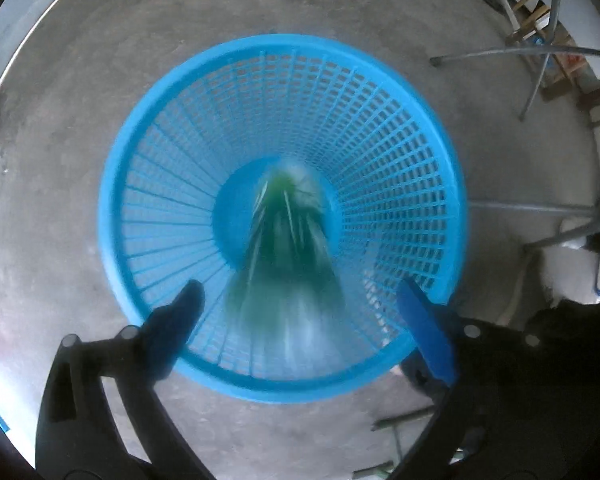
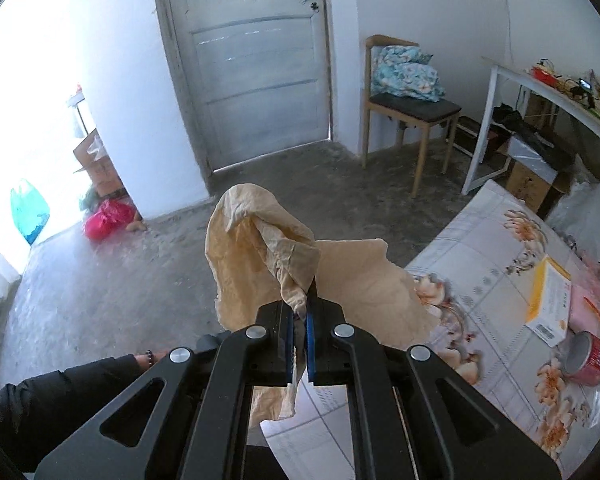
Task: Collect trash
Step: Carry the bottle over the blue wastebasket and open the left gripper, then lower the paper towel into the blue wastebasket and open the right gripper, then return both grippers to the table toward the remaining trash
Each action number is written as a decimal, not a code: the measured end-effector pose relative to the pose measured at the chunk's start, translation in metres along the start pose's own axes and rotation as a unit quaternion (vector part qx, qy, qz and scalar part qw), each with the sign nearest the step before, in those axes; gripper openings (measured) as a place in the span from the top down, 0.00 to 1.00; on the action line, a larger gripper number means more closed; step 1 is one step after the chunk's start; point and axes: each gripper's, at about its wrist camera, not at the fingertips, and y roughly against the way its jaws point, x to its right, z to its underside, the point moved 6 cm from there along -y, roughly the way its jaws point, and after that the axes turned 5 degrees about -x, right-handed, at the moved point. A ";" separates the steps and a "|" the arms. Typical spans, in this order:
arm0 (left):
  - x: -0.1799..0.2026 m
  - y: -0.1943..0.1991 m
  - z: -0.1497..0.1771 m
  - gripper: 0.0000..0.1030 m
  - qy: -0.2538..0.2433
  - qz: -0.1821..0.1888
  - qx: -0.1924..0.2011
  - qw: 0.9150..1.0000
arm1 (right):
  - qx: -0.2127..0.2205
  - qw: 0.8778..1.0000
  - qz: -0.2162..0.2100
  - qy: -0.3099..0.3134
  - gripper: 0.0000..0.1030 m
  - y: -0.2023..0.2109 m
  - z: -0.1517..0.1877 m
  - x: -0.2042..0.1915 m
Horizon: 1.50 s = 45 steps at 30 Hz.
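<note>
In the left wrist view a blue mesh basket (image 1: 380, 128) stands on the concrete floor. My left gripper (image 1: 300, 300) is open above its near rim. A green and white piece of trash (image 1: 288, 240), blurred by motion, is falling between the fingers into the basket. In the right wrist view my right gripper (image 2: 300, 312) is shut on a crumpled beige paper (image 2: 252, 256) and holds it in the air beside the table with a floral cloth (image 2: 480, 264). On that table lie a yellow and white box (image 2: 548, 304) and a red can (image 2: 588, 360).
A grey door (image 2: 252, 60), a wooden chair (image 2: 412, 112) with a bundle of cloth, and a white desk (image 2: 500, 80) stand at the far wall. Bags and cardboard boxes (image 2: 100, 168) lie by the left doorway. Metal legs (image 1: 540, 64) stand right of the basket.
</note>
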 end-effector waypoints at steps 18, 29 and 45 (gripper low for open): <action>-0.172 0.138 0.140 0.10 0.195 -0.001 0.145 0.970 | -0.129 0.992 0.014 0.002 0.96 -0.144 0.015 -0.061; -0.206 0.131 0.175 0.10 0.238 0.018 0.163 0.957 | -0.284 0.950 0.126 0.007 0.95 -0.310 0.086 -0.067; -0.199 0.113 0.174 0.10 0.236 0.024 0.163 0.958 | -0.268 0.942 0.188 -0.073 0.05 -0.321 0.109 -0.041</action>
